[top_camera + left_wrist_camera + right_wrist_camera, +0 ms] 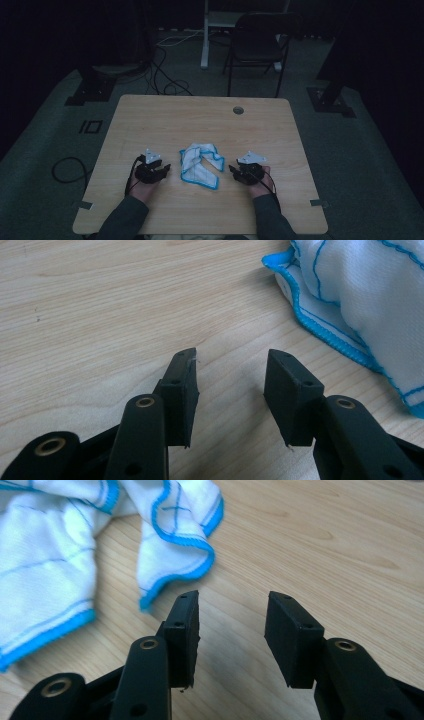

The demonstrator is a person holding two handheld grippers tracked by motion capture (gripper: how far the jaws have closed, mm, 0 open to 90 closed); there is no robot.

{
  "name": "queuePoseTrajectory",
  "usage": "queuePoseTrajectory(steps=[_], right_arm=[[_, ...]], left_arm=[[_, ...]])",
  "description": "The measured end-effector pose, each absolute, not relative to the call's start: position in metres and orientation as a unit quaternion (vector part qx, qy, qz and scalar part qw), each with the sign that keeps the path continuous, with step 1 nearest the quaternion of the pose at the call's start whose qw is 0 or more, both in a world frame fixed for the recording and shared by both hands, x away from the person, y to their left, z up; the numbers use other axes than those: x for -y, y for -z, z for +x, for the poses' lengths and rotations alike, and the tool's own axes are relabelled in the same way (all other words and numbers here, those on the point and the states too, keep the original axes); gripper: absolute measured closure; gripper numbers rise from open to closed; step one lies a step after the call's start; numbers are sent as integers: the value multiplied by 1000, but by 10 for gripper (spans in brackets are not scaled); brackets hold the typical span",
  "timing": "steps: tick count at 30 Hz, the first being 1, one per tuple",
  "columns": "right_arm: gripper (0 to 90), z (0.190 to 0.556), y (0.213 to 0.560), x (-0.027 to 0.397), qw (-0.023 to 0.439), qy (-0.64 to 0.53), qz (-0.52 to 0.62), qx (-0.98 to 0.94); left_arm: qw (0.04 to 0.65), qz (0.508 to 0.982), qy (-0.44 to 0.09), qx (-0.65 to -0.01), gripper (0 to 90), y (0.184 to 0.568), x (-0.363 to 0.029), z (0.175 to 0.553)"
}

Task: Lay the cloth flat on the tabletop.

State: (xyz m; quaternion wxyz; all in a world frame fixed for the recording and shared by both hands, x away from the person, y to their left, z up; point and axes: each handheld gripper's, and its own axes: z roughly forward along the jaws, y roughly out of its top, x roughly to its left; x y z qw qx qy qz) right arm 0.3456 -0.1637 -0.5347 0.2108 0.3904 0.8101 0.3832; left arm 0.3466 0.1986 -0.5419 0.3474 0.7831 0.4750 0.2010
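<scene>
Dim room, dark floor with cables, a folding chair (257, 42) at the upper middle of the high view. On the pale wooden desk (150, 115) a crumpled white cloth (200, 165) with blue hems lies centre, between the left hand-held gripper (165, 169) and the right hand-held gripper (233, 170). Both stand released, nothing between the jaws. The cloth looks light, limp and likely to bunch; a stitched blue hem (172, 577) or corner seems the best hold. Folds hide its underside and true shape; the gripper views cut off its edges.
</scene>
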Motion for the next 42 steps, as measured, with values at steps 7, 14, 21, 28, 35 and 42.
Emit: queuePoseTrajectory(steps=[7, 14, 21, 28, 35, 42], right_arm=[[598, 343, 532, 149, 211, -392, 368, -817], [632, 339, 529, 129, 208, -398, 337, -827], [639, 342, 525, 117, 205, -406, 324, -830], [636, 349, 520, 108, 226, -397, 319, -830], [619, 369, 519, 102, 226, -388, 332, -829], [610, 385, 519, 95, 209, -383, 331, -837]], left_arm=[[347, 790, -194, -467, 576, 541, -192, 351], [354, 793, -192, -457, 583, 535, -184, 357], [367, 786, -193, -458, 608, 525, -179, 372], [361, 793, -193, -451, 627, 524, -166, 389], [333, 799, -187, -464, 641, 527, -157, 403], [328, 808, -186, -452, 790, 532, -151, 405]])
